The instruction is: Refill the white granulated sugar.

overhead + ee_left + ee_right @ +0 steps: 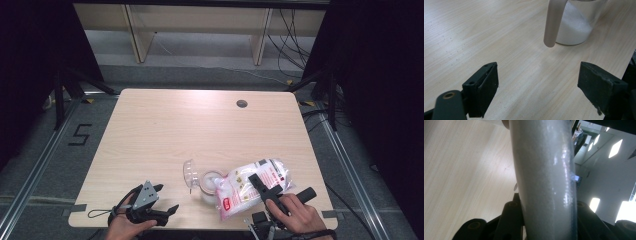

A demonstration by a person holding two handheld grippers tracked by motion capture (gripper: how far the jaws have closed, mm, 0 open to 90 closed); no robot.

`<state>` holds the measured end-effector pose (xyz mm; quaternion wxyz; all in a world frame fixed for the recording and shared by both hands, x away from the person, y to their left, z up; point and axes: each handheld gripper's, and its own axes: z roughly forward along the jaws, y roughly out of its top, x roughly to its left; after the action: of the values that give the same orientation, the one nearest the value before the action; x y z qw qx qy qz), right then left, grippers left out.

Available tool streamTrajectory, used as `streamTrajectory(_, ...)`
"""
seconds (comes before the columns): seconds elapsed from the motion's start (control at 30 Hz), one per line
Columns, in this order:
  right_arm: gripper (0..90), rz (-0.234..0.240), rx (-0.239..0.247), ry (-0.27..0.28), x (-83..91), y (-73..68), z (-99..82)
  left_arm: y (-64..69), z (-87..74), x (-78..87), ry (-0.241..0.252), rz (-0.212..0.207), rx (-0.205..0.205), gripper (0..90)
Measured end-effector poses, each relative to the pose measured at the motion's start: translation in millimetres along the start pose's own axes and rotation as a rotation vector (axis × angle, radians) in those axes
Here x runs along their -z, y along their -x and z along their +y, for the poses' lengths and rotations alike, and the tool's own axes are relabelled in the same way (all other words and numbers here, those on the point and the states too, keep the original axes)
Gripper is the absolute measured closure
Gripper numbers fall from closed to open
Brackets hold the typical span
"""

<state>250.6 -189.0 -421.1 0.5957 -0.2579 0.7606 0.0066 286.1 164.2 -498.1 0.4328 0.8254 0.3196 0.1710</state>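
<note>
White granules fill a clear plastic bag point(252, 186) printed in red, which lies tilted near the front edge of the table point(200, 125), toward its front right corner, with its lower end leaning over the mouth of a clear jar point(209, 186). In the right gripper view the bag point(546, 177) stands as a pale grey column between the two black jaws, which press against it on both sides; the right gripper point(267, 189) is thus clamped on the bag, its handle held by the person's right hand point(295, 212) at the front edge. The jar stands upright just left of the bag and holds a heap of the same white granules; the left gripper view shows this heap through the jar's wall point(576, 22). A hinged transparent lid point(190, 175) hangs open at the jar's left side, and the left gripper view shows a pale strap or latch point(554, 22) hanging down in front of the jar. The left gripper point(157, 200), bearing a grey three-cornered plate, rests near the front left corner in the person's left hand point(125, 225); its jaws stand wide apart with bare wood between them, well apart from the jar. A dark round cable port point(242, 103) marks the far edge of the light wood tabletop.
</note>
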Motion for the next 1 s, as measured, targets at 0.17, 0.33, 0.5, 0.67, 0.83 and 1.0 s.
streamTrajectory(0.17, 73.8, -0.012, -0.001, 0.006, -0.4, -0.6, 0.6, 0.4, -0.2, -0.8, 0.006, -0.011, 0.005, 16.6)
streamTrajectory(0.33, 73.9, -0.011, 0.016, 0.004, 0.0, 0.3, 4.3, 0.4, -0.2, -0.8, 0.005, -0.011, 0.005, 16.6)
streamTrajectory(0.5, 74.1, -0.007, 0.014, 0.005, 0.1, 0.9, 5.2, 0.3, -0.3, -0.8, 0.004, -0.010, 0.006, 16.6)
streamTrajectory(0.67, 74.2, -0.006, 0.006, 0.010, -1.0, 0.4, 5.2, 0.4, -0.2, -0.9, 0.004, -0.011, 0.006, 16.6)
streamTrajectory(0.83, 74.2, 0.007, 0.003, 0.007, -1.2, 0.2, 5.0, 0.4, -0.2, -0.9, 0.004, -0.011, 0.006, 16.5)
streamTrajectory(1.0, 74.4, 0.005, 0.014, 0.001, -2.1, -0.5, 5.0, 0.4, -0.2, -0.9, 0.005, -0.011, 0.005, 16.6)
